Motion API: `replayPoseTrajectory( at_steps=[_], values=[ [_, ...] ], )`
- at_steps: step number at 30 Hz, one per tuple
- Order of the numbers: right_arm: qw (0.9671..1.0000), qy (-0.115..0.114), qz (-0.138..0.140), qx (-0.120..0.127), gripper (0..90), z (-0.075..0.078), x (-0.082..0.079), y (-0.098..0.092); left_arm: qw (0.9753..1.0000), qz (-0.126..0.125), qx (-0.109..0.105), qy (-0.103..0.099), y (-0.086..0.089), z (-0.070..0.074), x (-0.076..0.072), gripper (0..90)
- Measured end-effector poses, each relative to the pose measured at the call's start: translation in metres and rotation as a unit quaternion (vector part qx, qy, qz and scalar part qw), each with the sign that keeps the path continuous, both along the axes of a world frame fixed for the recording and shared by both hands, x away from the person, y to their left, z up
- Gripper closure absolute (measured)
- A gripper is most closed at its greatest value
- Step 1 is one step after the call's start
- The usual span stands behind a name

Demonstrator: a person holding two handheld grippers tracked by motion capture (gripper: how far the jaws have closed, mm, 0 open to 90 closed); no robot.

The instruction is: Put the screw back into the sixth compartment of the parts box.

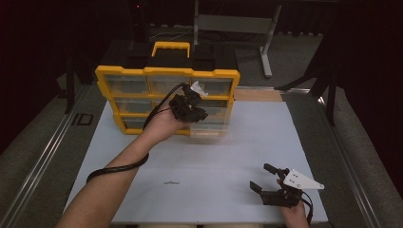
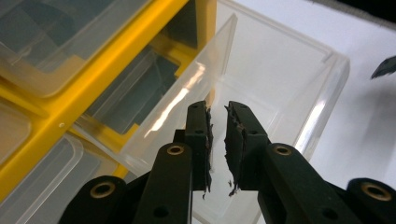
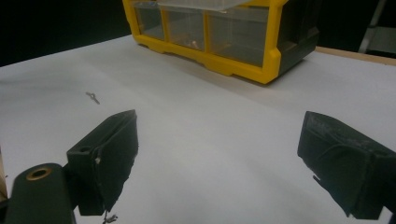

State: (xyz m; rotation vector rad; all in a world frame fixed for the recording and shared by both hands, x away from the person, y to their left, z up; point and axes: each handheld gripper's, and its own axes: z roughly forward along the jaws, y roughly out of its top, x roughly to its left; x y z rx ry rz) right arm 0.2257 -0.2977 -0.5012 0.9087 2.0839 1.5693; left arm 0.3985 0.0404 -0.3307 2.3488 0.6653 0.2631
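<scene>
Drawer (image 1: 209, 124), clear plastic, sits pulled partway out of the lower right of the yellow organizer (image 1: 166, 73), which stands at the far left of the white surface (image 1: 214, 156).

High view: left tongs (image 1: 199, 114) are at the drawer, held by the left hand (image 1: 164, 124); a black cable loops back along the forearm. Whether they pinch the drawer cannot be told from this angle. Right tongs (image 1: 266, 176) rest low at the near right corner of the surface, jaws spread, well apart from the organizer. A small metal screw (image 1: 171, 182) lies alone on the surface, near centre, between the forearm and the right tongs.

Left gripper view: left tongs (image 2: 218, 135) show jaws nearly together with a narrow gap, nothing visibly clamped between them. The drawer (image 2: 280, 79) lies right behind the tips, transparent walls open at top. Yellow organizer frame (image 2: 107, 79) runs across at left.

Right gripper view: right tongs (image 3: 219, 158) have jaws wide apart, holding nothing, over bare surface (image 3: 210, 116). Screw (image 3: 93, 97) lies to the far left. Organizer (image 3: 210, 51) stands at the far edge, drawer (image 3: 196, 3) jutting at top.
</scene>
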Motion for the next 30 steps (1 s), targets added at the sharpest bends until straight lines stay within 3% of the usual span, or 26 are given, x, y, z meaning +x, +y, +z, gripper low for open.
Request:
replayPoseTrajectory(
  at_steps=[4,8,13,15,25,30],
  values=[
    [1.0,-0.001,-0.001,0.002,12.4,0.0,0.0,0.0,0.9999,0.008,-0.015,-0.002,0.005,0.003,0.0,76.4],
    [1.0,-0.001,-0.001,0.001,12.3,0.0,0.0,0.0,0.9992,0.002,-0.039,0.001,0.009,0.008,-0.003,70.4],
    [1.0,0.0,0.0,0.0,12.4,0.0,0.0,0.0,0.9985,-0.007,-0.051,-0.018,0.016,0.013,-0.012,59.4],
    [1.0,-0.001,0.0,0.002,12.4,0.0,0.0,0.001,0.9975,-0.013,-0.066,-0.022,0.02,0.015,-0.016,55.3],
    [1.0,0.001,0.0,-0.001,12.4,0.0,0.0,0.002,0.9975,-0.02,-0.06,-0.031,0.041,0.01,-0.037,27.1],
    [1.0,0.001,0.0,-0.003,12.4,0.0,0.0,0.002,0.9965,-0.019,-0.074,-0.035,0.055,0.008,-0.048,16.8]
  ],
)
